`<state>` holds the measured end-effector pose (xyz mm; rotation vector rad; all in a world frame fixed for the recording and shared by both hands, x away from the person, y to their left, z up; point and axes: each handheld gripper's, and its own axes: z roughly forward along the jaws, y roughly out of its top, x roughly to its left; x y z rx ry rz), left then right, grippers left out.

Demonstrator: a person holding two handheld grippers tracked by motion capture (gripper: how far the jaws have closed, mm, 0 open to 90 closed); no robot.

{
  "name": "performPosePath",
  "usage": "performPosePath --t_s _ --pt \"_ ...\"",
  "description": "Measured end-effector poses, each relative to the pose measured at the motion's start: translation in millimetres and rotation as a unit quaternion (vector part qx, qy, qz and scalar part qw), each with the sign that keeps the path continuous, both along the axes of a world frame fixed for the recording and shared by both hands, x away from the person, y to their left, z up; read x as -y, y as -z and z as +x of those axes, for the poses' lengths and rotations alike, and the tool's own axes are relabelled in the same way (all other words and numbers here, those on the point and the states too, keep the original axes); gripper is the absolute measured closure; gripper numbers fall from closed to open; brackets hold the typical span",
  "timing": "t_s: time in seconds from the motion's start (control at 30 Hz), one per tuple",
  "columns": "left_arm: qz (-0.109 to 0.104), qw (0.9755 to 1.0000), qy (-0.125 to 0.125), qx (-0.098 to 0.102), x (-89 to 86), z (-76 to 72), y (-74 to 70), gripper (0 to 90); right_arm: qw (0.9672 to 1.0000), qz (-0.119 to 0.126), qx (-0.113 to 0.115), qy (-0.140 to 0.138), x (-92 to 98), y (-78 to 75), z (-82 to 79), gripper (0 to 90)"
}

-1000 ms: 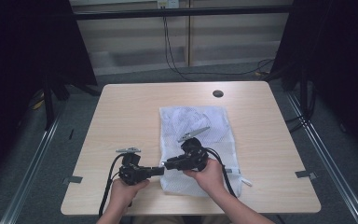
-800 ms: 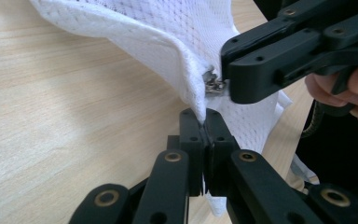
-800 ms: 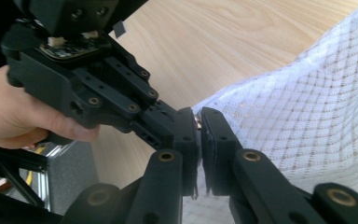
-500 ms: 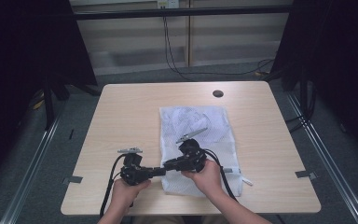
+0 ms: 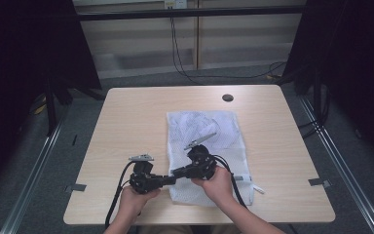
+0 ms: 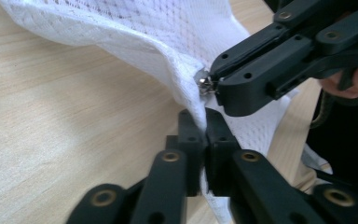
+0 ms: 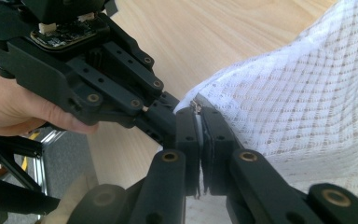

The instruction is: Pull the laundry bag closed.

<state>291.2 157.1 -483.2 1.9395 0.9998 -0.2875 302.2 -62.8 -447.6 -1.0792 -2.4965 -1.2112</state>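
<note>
A pale wooden worktop (image 5: 136,122) with rounded corners stands on a grey floor (image 5: 78,126). A white mesh bag (image 5: 224,131) lies flat on it, stretching from the centre toward six o'clock, its near corner lifted. A small dark round hole (image 5: 227,97) sits toward one o'clock, well apart from the bag.

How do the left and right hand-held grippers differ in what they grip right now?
The left hand-held gripper pinches the corner fabric of the white mesh bag; the right hand-held gripper clamps the small metal zipper pull. In the high view, the left sits off the bag's edge and the right over the bag. Both are shut, tips nearly touching.
</note>
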Motion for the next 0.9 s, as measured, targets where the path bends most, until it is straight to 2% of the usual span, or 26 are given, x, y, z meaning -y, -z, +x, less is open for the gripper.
performPosePath --t_s 0.13,0.3,0.5,0.9 --pt "-0.008 0.9999 -0.011 -0.009 -2.1 1.4 -0.8 89.1 1.0000 0.006 0.000 0.004 4.1 -0.7 1.0 87.2" --pt "-0.016 0.9997 -0.014 -0.007 -5.0 1.6 -2.4 89.2 0.9998 0.013 -0.008 0.012 13.6 -1.2 1.3 87.2" --pt "-0.017 0.9997 -0.016 -0.004 -6.2 1.7 -2.8 89.2 0.9997 0.013 -0.015 0.017 22.5 1.5 1.2 87.2" --pt "-0.013 0.9997 -0.020 -0.004 -8.9 1.1 -4.3 89.3 0.9994 0.007 -0.013 0.030 40.3 1.2 0.2 87.2"
